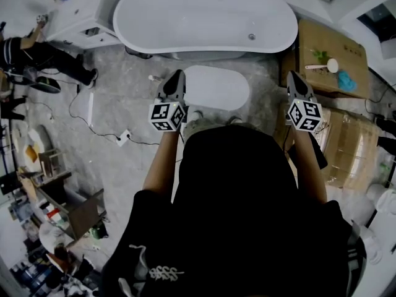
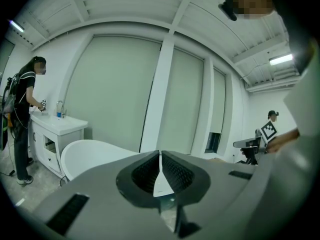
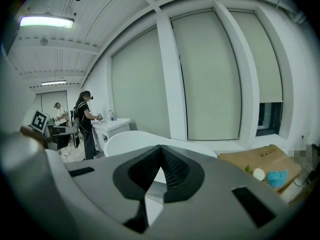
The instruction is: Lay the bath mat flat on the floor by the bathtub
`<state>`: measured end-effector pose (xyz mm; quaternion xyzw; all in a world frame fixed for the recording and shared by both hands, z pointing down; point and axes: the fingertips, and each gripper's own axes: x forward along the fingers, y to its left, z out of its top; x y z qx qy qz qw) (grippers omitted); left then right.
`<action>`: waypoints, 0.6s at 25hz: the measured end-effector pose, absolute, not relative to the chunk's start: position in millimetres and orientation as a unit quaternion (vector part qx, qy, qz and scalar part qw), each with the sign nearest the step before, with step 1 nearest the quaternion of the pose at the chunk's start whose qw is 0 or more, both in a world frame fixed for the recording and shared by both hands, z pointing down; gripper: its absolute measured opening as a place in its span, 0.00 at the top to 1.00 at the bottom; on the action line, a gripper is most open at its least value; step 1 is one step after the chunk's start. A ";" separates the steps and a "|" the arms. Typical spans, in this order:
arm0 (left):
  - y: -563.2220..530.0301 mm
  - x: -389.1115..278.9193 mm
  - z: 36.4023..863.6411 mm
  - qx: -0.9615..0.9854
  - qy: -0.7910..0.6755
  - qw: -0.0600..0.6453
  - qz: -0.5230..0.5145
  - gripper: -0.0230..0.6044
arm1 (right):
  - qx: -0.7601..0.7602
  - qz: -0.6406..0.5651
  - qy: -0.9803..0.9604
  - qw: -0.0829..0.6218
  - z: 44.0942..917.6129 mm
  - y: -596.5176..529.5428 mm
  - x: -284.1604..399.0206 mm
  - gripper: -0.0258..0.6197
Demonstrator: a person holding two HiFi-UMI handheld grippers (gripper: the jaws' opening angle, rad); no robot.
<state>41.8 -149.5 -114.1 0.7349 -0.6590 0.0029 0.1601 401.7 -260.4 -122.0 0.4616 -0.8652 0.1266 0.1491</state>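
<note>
**Mat down, grippers empty**

The mat (image 1: pixel 216 86) lies flat on the floor just beside the tub (image 1: pixel 204 17), so the laying looks done. Your left gripper (image 1: pixel 178 74) and right gripper (image 1: pixel 292 74) hover above the floor, jaws pressed together on nothing. Next, I'd only check its edges.

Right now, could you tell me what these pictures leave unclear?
Bath mat: left edge partly behind the left tool, head view.
Floor at the person's feet: hidden by their head, head view.
Items on the cardboard box: too small to name.
</note>
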 end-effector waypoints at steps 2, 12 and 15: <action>-148.2 42.0 -118.1 0.736 -0.659 0.155 0.001 0.91 | 0.462 0.123 -0.866 0.144 -125.0 -259.1 401.3 0.92; -148.8 43.2 -127.0 0.737 -0.659 0.148 -0.003 0.91 | 0.461 0.133 -0.866 0.145 -121.4 -253.4 400.6 0.92; -147.7 45.8 -124.7 0.736 -0.660 0.152 -0.003 0.91 | 0.460 0.140 -0.865 0.142 -119.7 -250.6 402.7 0.92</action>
